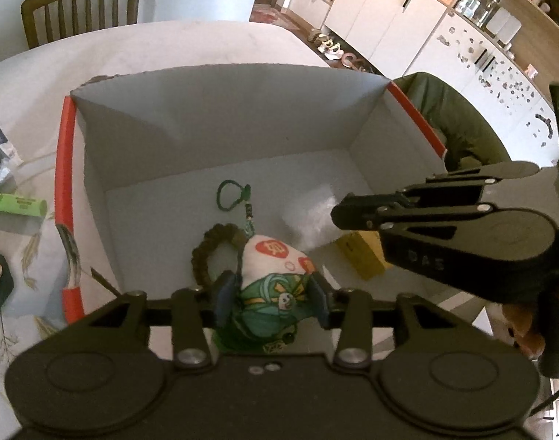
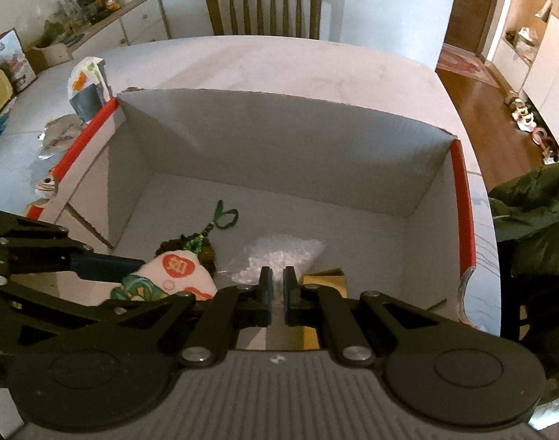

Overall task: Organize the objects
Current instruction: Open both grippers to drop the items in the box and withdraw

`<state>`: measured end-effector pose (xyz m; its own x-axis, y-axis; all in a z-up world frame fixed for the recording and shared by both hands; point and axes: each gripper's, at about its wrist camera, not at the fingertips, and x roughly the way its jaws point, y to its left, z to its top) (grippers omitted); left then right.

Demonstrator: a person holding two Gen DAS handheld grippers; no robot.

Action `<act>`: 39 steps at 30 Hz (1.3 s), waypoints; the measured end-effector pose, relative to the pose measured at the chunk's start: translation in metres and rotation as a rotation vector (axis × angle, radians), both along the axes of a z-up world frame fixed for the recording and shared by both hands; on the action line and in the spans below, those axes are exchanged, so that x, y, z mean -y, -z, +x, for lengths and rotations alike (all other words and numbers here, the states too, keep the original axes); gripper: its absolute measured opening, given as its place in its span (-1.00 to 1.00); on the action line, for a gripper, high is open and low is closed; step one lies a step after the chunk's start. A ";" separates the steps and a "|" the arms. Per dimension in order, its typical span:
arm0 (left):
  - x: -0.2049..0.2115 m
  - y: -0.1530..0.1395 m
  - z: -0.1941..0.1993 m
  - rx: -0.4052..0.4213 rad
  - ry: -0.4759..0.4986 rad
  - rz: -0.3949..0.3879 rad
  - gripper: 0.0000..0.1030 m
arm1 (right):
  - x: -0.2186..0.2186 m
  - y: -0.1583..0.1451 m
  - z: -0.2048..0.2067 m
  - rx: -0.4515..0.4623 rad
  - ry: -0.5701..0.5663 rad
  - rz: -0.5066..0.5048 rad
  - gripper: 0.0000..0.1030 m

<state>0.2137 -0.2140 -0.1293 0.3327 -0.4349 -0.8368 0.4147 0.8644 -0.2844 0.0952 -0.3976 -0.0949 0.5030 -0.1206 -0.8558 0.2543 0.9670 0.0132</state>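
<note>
One stuffed charm (image 1: 276,275) is pinched by the left claw (image 1: 274,297) over the near part of one open box (image 1: 213,117). The right claw (image 2: 277,289) is pressed nearly together, gripping nothing. Farther in, one clear bag (image 2: 279,256), one yellow carton (image 2: 325,278) and one green loop (image 1: 231,194) are seen on the box floor.

Box (image 1: 213,139) showing grey walls, red rim edges; pouch (image 1: 276,275) showing white with red circles, green print; cord loop (image 1: 230,194) showing green.
</note>
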 end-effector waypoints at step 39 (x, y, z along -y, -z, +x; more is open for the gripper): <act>-0.119 -0.100 -0.059 0.249 -0.059 -0.134 0.85 | -0.056 -0.082 -0.051 0.258 0.104 0.002 0.08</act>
